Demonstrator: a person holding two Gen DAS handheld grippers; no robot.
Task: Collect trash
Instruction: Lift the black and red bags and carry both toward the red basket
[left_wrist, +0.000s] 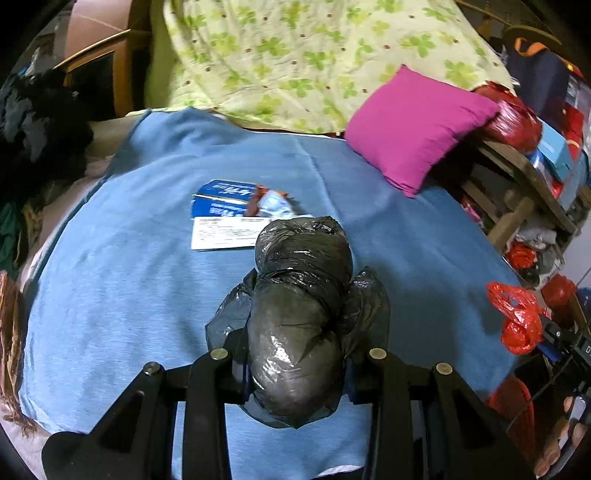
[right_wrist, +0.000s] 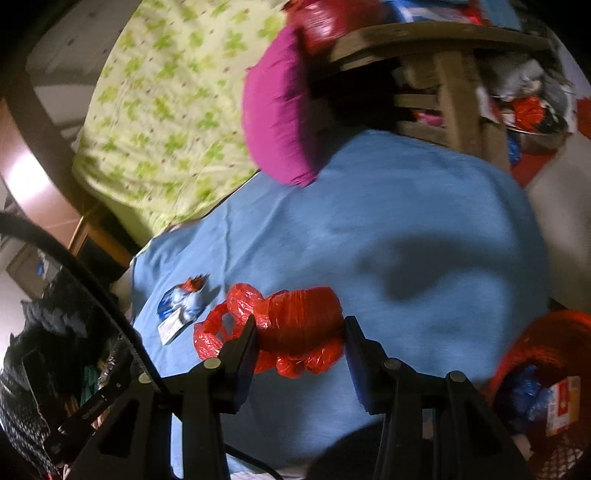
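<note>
My left gripper (left_wrist: 295, 354) is shut on a bulging black plastic bag (left_wrist: 301, 314), held above the blue bed sheet (left_wrist: 147, 295). My right gripper (right_wrist: 299, 328) is shut on a crumpled red plastic bag (right_wrist: 295, 325), which also shows at the right edge of the left wrist view as the red bag (left_wrist: 515, 317). On the sheet lie a flattened blue and white carton (left_wrist: 225, 218) and a crumpled blue and red wrapper (left_wrist: 273, 203); the right wrist view shows the same carton (right_wrist: 171, 325) and wrapper (right_wrist: 188, 295) at its left. A red mesh basket (right_wrist: 532, 354) holding trash sits at lower right.
A magenta pillow (left_wrist: 417, 129) and a green flowered quilt (left_wrist: 295, 62) lie at the head of the bed. A wooden bench (right_wrist: 454, 85) with red bags and clutter stands beside the bed. Dark clothes (left_wrist: 40, 122) pile up on the left.
</note>
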